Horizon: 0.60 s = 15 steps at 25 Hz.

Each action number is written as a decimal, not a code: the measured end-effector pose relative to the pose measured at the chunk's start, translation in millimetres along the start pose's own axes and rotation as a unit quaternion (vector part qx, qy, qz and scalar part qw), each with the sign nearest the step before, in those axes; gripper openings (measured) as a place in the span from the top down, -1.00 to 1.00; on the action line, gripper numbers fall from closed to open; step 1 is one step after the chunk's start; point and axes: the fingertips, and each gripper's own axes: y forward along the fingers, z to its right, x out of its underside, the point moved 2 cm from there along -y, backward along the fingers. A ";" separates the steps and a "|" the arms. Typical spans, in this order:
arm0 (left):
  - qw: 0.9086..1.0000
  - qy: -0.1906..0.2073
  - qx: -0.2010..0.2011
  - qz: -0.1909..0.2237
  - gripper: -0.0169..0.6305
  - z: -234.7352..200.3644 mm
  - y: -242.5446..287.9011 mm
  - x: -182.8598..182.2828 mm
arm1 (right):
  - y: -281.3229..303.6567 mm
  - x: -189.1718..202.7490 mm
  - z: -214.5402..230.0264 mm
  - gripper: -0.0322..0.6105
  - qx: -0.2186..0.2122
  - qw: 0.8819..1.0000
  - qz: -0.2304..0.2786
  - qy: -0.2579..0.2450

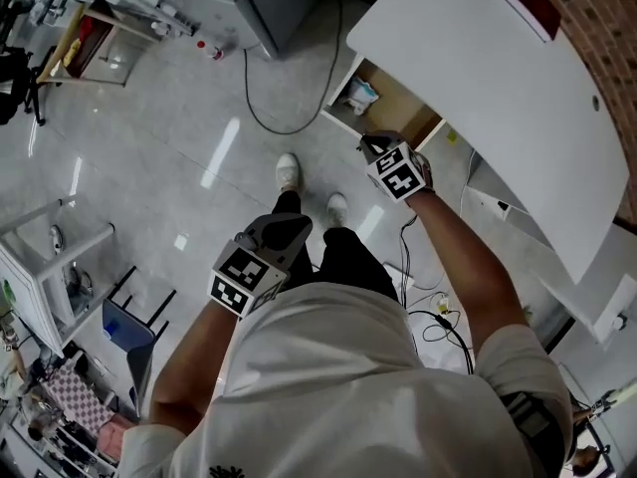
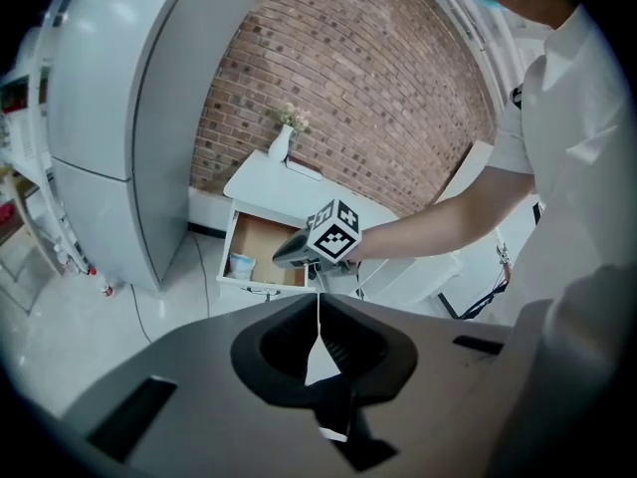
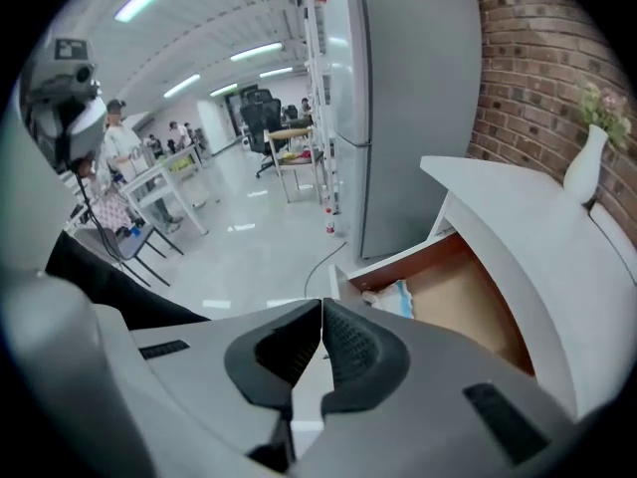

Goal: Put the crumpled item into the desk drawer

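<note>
Pale crumpled item (image 1: 363,96) in wood-lined open drawer (image 1: 406,110); smooth white curved desk (image 1: 478,78)

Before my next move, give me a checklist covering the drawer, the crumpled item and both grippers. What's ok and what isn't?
1. The white desk drawer with a wooden bottom stands open: ok.
2. The crumpled white-and-blue item lies inside that drawer, at its front corner: ok.
3. The right gripper has its jaws together with nothing between them: ok.
4. The left gripper has its jaws together and is empty: ok.
5. The item sits low enough for the drawer to slide shut: cannot tell.
</note>
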 end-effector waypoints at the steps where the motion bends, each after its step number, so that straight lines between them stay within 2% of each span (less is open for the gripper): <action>1: 1.000 0.001 -0.006 0.002 0.87 9.3 -1.4 0.9 | -15.3 4.0 -11.2 0.80 -0.009 1.000 0.007 0.009; 8: 0.999 0.006 -0.043 0.013 0.87 60.9 -21.3 -0.7 | -107.5 38.2 -72.6 0.81 -0.045 0.998 0.033 0.040; 15: 0.999 0.013 -0.046 0.026 0.87 91.9 -40.4 -8.2 | -178.2 52.0 -127.5 0.81 -0.068 0.993 0.064 0.077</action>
